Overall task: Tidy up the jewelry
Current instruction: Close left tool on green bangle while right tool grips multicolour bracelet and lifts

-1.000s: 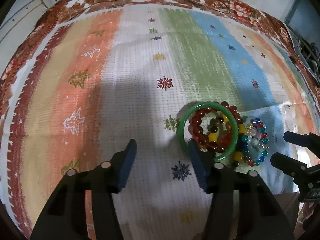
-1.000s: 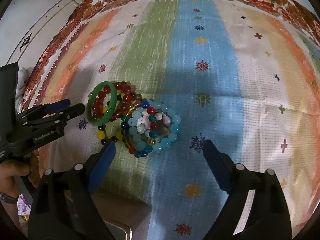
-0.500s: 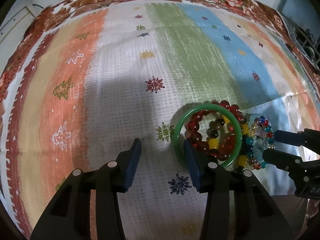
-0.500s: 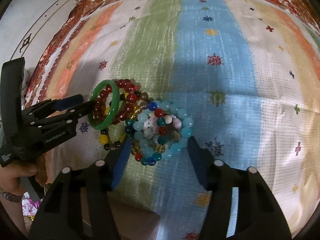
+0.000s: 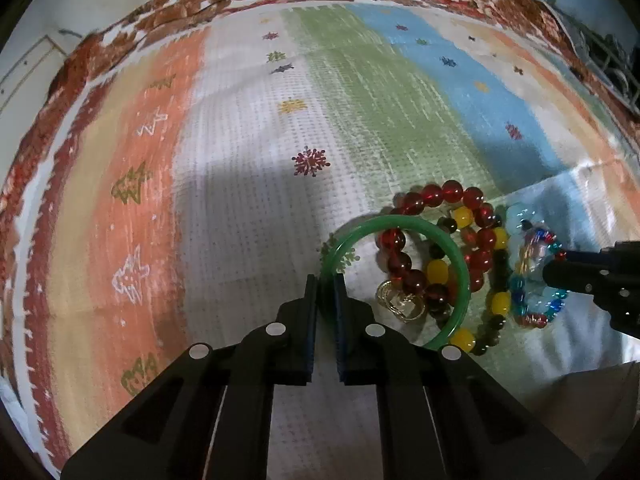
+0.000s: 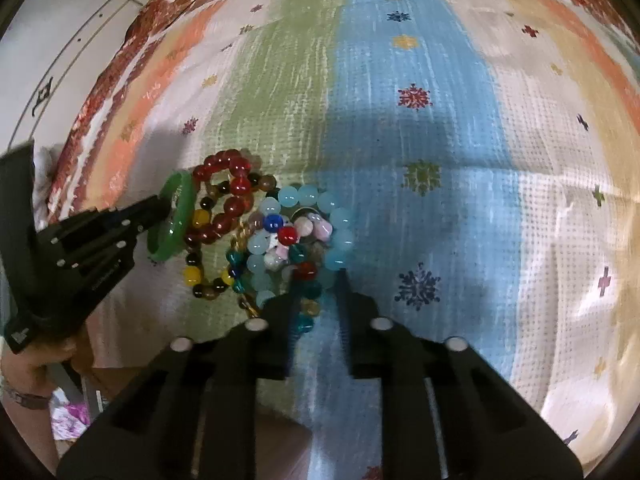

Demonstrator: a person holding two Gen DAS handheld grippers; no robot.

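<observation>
A: Where is the green bangle (image 5: 400, 226)?
B: On the striped cloth (image 5: 240, 200), pinched at its rim by the left gripper (image 5: 326, 280).
A: And the right gripper (image 6: 318, 280)?
B: Clamped on the light-blue bead bracelet (image 6: 308, 232) beside it.

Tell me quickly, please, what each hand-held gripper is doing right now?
Left hand-held gripper: closed on the rim of the green bangle.
Right hand-held gripper: closed on the light blue bead bracelet.
</observation>
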